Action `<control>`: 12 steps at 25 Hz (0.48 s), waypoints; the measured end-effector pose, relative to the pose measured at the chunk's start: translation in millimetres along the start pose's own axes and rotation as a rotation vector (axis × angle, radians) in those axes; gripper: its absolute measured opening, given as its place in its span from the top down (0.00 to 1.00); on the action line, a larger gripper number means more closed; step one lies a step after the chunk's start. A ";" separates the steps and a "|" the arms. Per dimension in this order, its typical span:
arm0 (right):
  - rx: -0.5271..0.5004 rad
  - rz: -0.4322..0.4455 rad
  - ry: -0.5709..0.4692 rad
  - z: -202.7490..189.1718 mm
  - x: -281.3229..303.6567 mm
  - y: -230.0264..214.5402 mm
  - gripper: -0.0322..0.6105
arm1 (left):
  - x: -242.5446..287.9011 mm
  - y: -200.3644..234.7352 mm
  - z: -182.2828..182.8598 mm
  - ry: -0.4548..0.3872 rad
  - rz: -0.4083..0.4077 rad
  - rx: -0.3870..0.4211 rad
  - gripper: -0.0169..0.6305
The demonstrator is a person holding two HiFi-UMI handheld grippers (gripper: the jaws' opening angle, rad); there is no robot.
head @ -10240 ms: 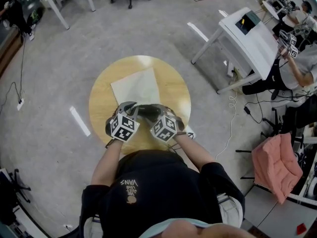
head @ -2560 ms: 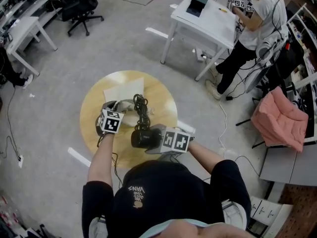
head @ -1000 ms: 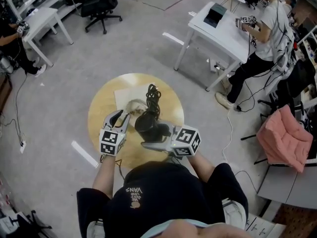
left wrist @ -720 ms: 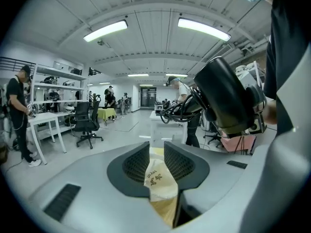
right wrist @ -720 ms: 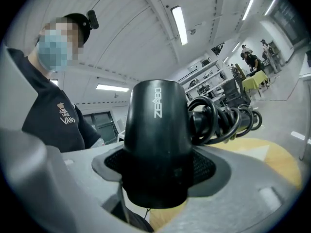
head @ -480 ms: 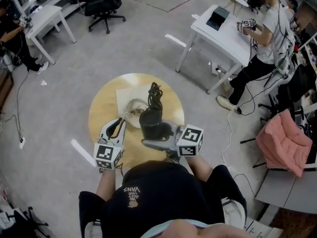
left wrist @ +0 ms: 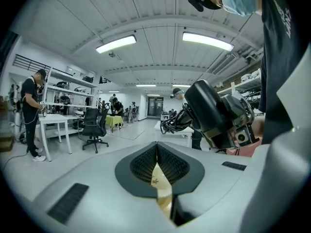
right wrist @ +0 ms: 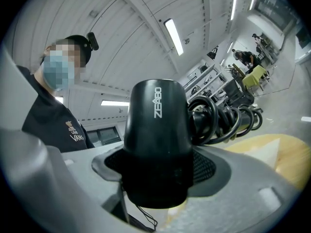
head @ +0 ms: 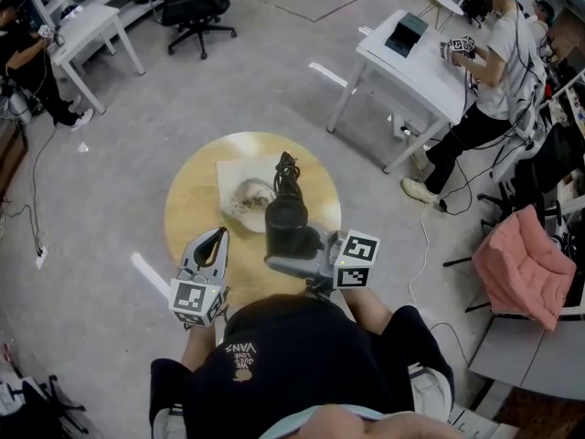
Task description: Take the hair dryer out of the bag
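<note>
Over round table (head: 194,210), fingers (right wrist: 216,168) of right gripper (right wrist: 156,181) clamp hair dryer (right wrist: 155,130).

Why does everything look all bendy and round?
Left gripper view: the wide lens bows the ceiling lights into curves, and the corners go black. Right gripper view: the hair dryer looms huge yet sharp. Head view: the floor bulges outward, and the light is even.

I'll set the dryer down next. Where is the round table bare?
Bare wood shows on the table's left side, between the bag and the rim, and on the near part between the left gripper and right gripper. The far middle is crowded: the bag lies there, and the held dryer covers its right edge in the head view.
</note>
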State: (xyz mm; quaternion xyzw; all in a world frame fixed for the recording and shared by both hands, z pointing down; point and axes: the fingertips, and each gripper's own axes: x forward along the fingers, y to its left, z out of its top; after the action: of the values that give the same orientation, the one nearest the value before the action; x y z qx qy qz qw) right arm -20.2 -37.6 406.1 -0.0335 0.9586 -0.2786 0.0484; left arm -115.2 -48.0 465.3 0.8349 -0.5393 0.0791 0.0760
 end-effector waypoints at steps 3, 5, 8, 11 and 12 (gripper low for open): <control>0.023 0.021 -0.038 4.3 -2.5 4.2 0.41 | -6.1 -3.4 5.5 -0.014 0.003 -0.005 0.95; 0.023 0.020 -0.047 5.3 -2.0 4.7 0.41 | -9.7 -3.5 9.2 -0.024 0.005 -0.007 0.95; 0.024 0.021 -0.048 4.4 1.1 5.9 0.41 | -16.0 -1.0 13.9 -0.038 0.012 -0.008 0.95; 0.023 0.026 -0.046 4.3 3.8 9.2 0.41 | -21.4 0.7 17.7 -0.050 0.020 -0.010 0.95; 0.022 0.027 -0.045 3.8 3.8 10.0 0.41 | -22.8 0.6 17.9 -0.053 0.021 -0.015 0.95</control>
State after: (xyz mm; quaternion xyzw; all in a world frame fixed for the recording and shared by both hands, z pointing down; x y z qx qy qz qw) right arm -24.0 -31.6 397.3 -0.0262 0.9545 -0.2876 0.0743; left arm -124.1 -31.8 442.9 0.8304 -0.5505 0.0536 0.0669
